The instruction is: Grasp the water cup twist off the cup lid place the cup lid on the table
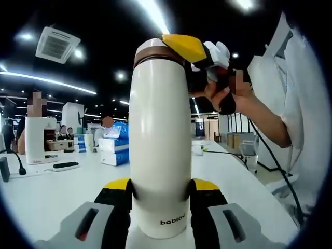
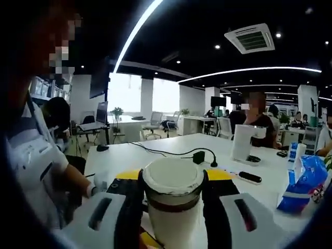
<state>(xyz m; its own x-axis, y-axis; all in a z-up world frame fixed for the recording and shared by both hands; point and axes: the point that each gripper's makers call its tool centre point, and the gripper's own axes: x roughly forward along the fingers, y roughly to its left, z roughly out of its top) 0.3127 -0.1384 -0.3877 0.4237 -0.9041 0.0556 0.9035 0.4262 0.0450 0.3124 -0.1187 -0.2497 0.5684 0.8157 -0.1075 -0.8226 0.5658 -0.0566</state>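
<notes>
The tall white water cup marked "bablau" stands upright on the white table. My left gripper is shut on its lower body, one black-and-yellow jaw on each side. A white cup lid with a brown band sits on top of the cup. My right gripper comes in from the right, held by a person's hand, and clamps that lid. In the right gripper view the cup lid sits between the jaws of my right gripper, which is shut on it, with the cup body below.
On the table stand a white appliance, stacked boxes, a black handset and a microphone. A black cable with adapter, a white machine and a blue bag lie beyond. Seated people are behind.
</notes>
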